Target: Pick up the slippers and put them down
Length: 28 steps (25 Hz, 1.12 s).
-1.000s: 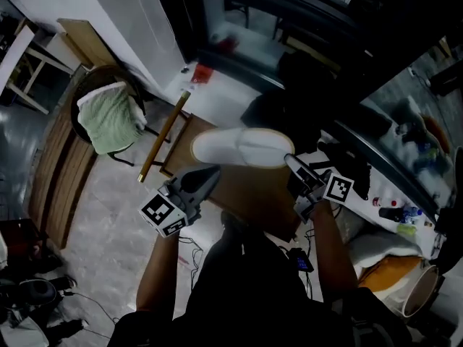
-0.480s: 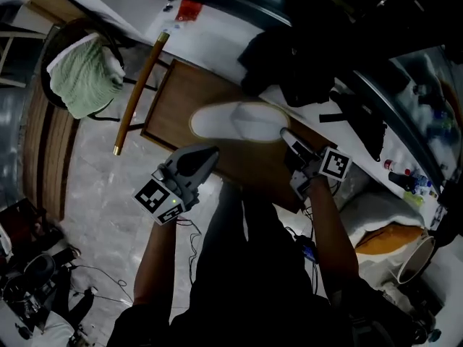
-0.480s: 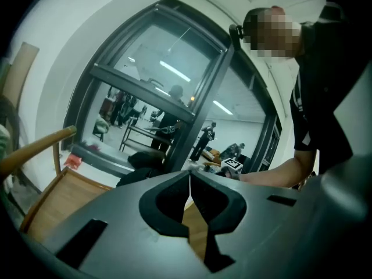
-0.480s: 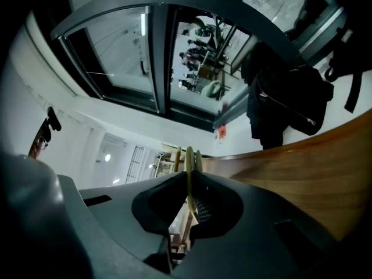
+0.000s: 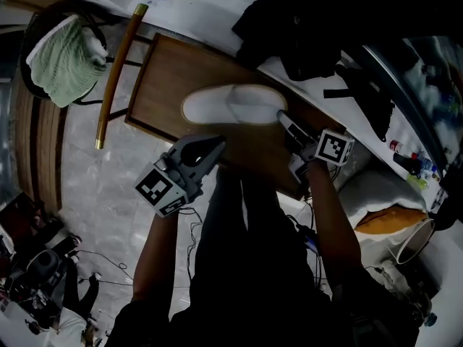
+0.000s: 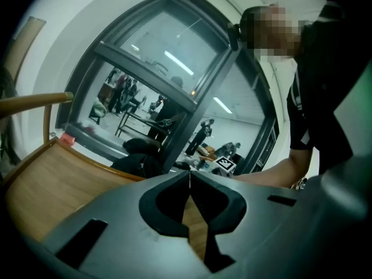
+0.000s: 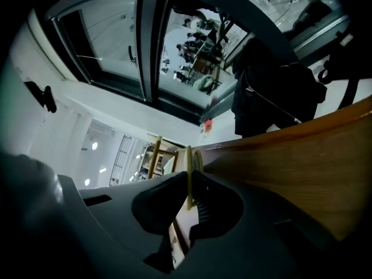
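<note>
A white slipper (image 5: 231, 105) with a tan sole rim lies flat low over the wooden table (image 5: 163, 67); I cannot tell whether it touches the top. My right gripper (image 5: 281, 116) is shut on the slipper's right end. In the right gripper view the thin yellowish rim (image 7: 189, 156) stands pinched between the closed jaws of that gripper (image 7: 189, 182). My left gripper (image 5: 218, 145) hovers just below the slipper, near the table's front edge. Its jaws meet tip to tip in the left gripper view (image 6: 189, 175), with nothing between them. No second slipper shows.
A chair with a green towel (image 5: 65, 60) stands left of the table, with a wooden pole (image 5: 116, 74) leaning between them. Black clothing (image 5: 289, 24) is piled beyond the table. An orange cushion (image 5: 383, 221) and bottles (image 5: 412, 168) are at the right. Cables lie on the floor.
Both grippers have sunk, the right one carrying the slipper down toward the wooden table. The left gripper stays shut and empty beside it.
</note>
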Each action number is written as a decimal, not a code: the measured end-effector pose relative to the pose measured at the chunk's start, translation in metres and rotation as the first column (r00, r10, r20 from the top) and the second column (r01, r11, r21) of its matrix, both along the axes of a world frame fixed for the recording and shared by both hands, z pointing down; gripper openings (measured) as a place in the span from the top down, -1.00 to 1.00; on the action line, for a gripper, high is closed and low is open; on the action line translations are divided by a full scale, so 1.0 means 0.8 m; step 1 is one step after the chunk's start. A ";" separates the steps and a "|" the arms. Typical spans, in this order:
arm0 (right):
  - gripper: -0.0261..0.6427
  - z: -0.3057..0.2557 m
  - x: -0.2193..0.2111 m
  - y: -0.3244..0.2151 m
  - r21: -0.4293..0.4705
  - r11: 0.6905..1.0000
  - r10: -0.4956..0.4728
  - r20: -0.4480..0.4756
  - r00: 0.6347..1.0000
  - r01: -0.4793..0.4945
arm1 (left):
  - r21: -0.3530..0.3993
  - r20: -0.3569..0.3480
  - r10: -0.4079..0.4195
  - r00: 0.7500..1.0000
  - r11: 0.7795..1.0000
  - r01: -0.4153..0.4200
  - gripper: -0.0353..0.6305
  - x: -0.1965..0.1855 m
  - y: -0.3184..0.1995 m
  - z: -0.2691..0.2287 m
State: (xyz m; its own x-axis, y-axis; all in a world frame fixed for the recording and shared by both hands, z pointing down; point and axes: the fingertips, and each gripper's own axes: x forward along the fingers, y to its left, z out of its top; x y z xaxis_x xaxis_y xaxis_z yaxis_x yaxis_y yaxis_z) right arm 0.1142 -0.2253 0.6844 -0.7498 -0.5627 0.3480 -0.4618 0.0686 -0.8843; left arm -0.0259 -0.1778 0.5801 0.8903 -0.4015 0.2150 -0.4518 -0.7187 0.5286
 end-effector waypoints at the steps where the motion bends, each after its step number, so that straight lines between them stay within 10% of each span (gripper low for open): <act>1: 0.80 0.007 0.002 0.004 -0.013 1.000 -0.002 -0.022 1.000 0.001 | -0.003 0.000 0.001 1.000 1.000 -0.001 0.85 0.001 0.000 0.003; 12: 0.79 0.044 0.010 0.012 0.024 0.991 -0.111 -0.355 0.928 0.128 | -0.031 -0.010 0.015 1.000 0.999 -0.015 0.85 0.016 0.005 0.029; 23: 0.58 0.058 0.013 0.011 0.079 0.926 -0.201 -0.725 0.659 0.370 | -0.052 -0.005 0.025 1.000 0.998 -0.025 0.85 0.025 0.009 0.034; 28: 0.55 0.048 0.011 0.008 0.141 0.901 -0.163 -0.766 0.621 0.411 | -0.043 -0.008 0.027 1.000 0.999 -0.027 0.85 0.027 0.013 0.038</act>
State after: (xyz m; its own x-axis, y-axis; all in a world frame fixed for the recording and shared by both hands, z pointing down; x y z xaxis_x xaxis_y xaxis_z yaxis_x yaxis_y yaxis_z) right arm 0.1227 -0.2186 0.7225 -0.4646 -0.5246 0.7134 -0.8489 0.4930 -0.1904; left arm -0.0041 -0.1677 0.6109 0.9023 -0.3679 0.2247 -0.4284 -0.7072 0.5624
